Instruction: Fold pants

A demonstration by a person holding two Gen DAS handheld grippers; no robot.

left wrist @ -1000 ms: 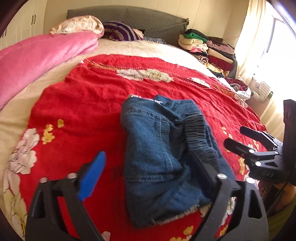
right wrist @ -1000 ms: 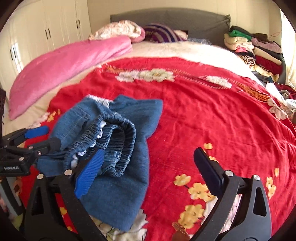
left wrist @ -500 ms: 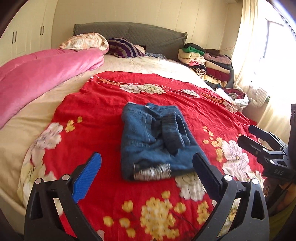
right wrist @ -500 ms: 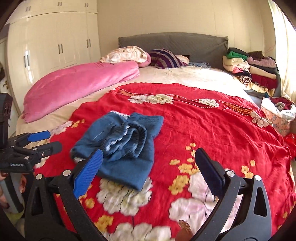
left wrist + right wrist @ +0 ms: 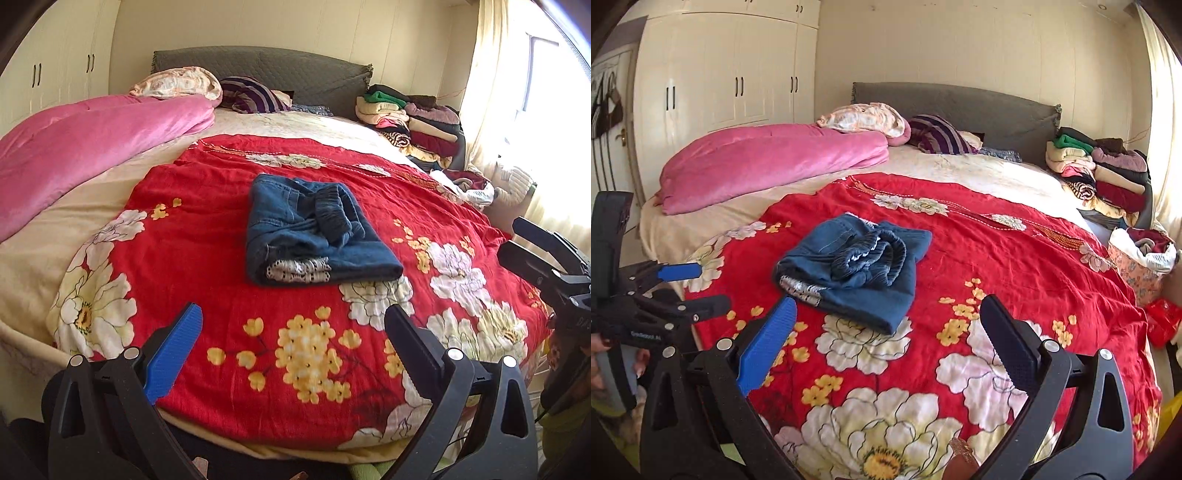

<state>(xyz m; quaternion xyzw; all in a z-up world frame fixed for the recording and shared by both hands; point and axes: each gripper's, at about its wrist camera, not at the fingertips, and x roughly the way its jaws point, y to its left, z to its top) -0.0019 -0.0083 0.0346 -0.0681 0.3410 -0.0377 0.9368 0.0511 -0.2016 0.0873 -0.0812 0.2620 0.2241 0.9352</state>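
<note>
Bed (image 5: pixel 44 258): it carried everything; a grey headboard stood at its far edge, a pink quilt (image 5: pixel 85 147) ran along its left edge, and a pile of folded clothes (image 5: pixel 410 129) sat at its far right corner.
Blanket (image 5: pixel 207 251): red with flowers, it covered the near half of the bed down to the near edge.
Pants (image 5: pixel 314 232): blue denim, they lay as a compact bundle in the middle of the blanket, nearer the left edge in the right view, waistband on top, with a pale lace hem showing at the near end.
Progress: the fold looked done; nothing hung loose, so at most a little tidying seemed left.
Left tongs (image 5: pixel 291 332): open and empty, they hovered over the near edge of the bed, well apart from the pants, pointing toward the headboard.
Right tongs (image 5: pixel 886 332): open and empty too, they were held just short of the pants' near corner without touching them.
Hand (image 5: pixel 600 354): part of it showed at the left rim, holding the left tool's handle.
</note>
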